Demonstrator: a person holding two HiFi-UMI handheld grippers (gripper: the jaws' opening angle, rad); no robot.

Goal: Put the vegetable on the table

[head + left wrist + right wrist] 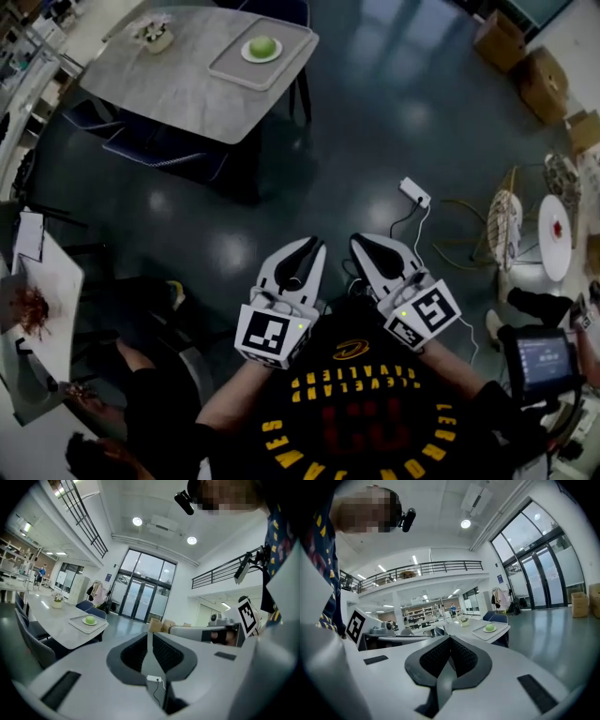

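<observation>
I see vegetable [262, 45] on plate [246, 53] in tray [281, 61], on desk [178, 89] at 11 o'clock, well apart from tools. Chair [159, 150] at desk's near edge, power strip [413, 192] on floor at 1 o'clock. Left tool [312, 248] and right tool [364, 242] both closed tight, empty. Vegetable looks round; long axis unclear.

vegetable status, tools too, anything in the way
Left tool shut, empty; right tool shut, empty. Vegetable on plate on tray, far table, untouched. Power strip on floor between.
</observation>
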